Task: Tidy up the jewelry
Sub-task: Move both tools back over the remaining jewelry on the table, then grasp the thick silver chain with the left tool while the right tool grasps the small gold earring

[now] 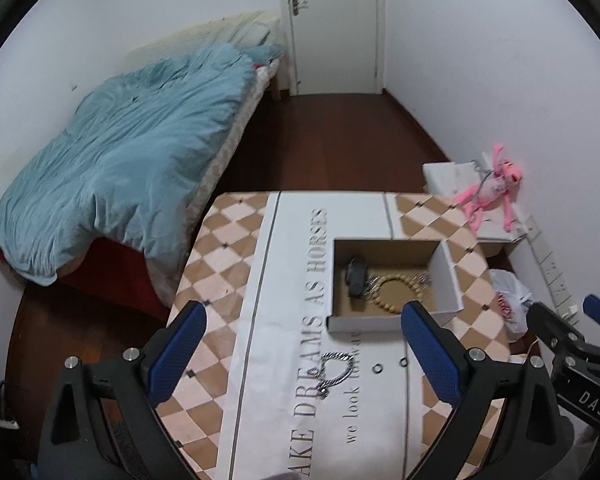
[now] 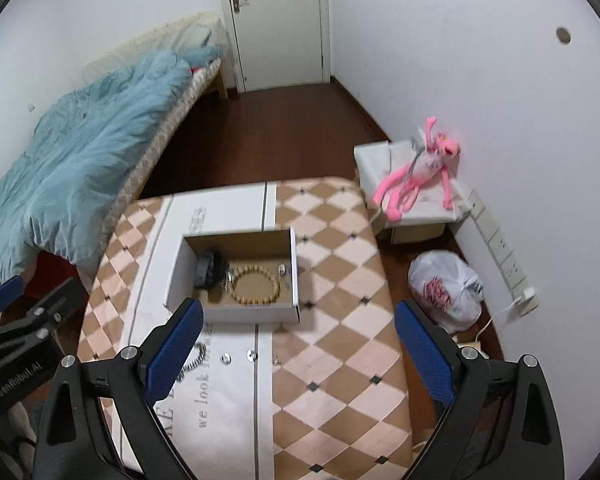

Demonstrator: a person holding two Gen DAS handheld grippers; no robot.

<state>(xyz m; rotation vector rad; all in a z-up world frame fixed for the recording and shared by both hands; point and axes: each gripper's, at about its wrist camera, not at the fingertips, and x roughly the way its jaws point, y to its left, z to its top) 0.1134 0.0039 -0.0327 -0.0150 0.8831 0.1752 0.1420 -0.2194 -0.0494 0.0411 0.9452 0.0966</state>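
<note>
Both grippers spread wide and empty above the table, jewelry half sorted.

Left gripper (image 1: 302, 356) released, holding nothing, hanging right over the silver chain bracelet (image 1: 334, 372) on the tablecloth (image 1: 228, 264); bracelet between the blue fingers (image 1: 178, 344), a touch toward 1 o'clock, long axis running roughly 1 to 7 o'clock. Two small rings (image 1: 390, 366) just beside it at 3 o'clock. Box (image 1: 446, 280) farther out at 12 to 1 o'clock, already holding a bead bracelet (image 1: 400, 292) and a dark item. Right gripper (image 2: 296, 352) likewise released and empty, rings (image 2: 238, 357) near its centre, chain half hidden behind its left finger. Likely the left nearer for the chain, the right for the rings.
</note>
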